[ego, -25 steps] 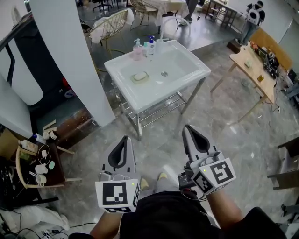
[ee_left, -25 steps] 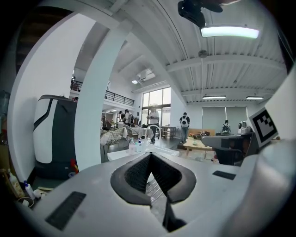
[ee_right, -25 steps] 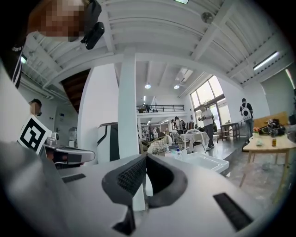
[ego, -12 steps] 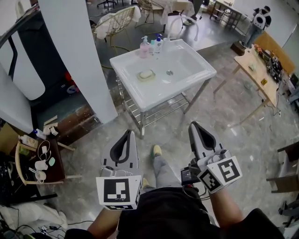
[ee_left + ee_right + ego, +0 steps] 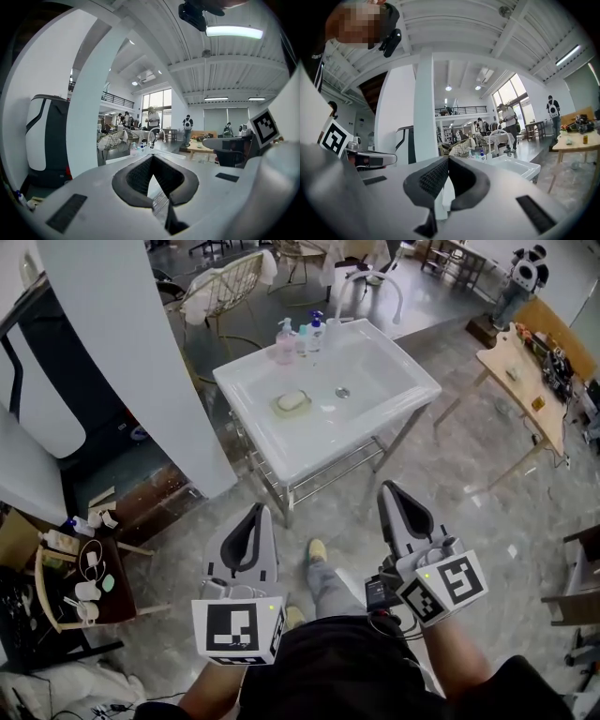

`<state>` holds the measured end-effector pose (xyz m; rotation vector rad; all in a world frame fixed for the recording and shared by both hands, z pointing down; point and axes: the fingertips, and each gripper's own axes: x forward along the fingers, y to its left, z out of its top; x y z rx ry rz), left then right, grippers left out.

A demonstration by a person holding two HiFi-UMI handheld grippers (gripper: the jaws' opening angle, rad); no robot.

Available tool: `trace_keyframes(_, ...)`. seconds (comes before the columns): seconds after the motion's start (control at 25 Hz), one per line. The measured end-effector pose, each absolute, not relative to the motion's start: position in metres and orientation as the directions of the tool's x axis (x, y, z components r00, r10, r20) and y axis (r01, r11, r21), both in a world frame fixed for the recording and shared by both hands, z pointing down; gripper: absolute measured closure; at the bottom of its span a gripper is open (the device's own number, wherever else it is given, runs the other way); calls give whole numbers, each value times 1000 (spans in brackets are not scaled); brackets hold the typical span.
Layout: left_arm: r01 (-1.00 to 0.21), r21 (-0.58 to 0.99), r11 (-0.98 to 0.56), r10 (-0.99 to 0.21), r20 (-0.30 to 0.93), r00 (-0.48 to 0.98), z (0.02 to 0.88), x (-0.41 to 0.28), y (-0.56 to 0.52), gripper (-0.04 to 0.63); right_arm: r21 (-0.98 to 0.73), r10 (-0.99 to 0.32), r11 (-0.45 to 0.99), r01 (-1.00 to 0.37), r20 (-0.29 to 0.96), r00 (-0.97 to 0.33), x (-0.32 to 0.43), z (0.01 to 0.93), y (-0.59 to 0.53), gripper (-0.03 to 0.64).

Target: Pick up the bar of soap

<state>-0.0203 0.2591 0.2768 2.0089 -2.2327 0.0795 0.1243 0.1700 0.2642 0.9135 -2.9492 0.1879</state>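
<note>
Currently we're only on approach: the bar of soap (image 5: 292, 401) lies in the sink (image 5: 281, 460) basin well ahead, the left gripper (image 5: 255, 512) and right gripper (image 5: 389, 491) have fingers clenched on nothing, so next we close in and open one.

Bar of soap (image 5: 292, 401) in the left half of the sink (image 5: 375, 423): too small to tell whether a dish sits under it. Bottles (image 5: 300, 337) at the back left corner: labels unreadable. Wooden table (image 5: 525, 381) cut by the right picture edge, clutter too small to name. Left gripper (image 5: 152, 159) hides the basin in its own view; from the right gripper (image 5: 446, 161) the rim hides the soap.
</note>
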Motion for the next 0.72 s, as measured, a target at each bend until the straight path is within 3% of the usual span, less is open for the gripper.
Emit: trace_keyframes(0.72, -994, 58, 96, -977, 198, -83, 298, -51, 157, 592, -120, -553, 811, -572, 158, -818, 89, 299, 70, 609)
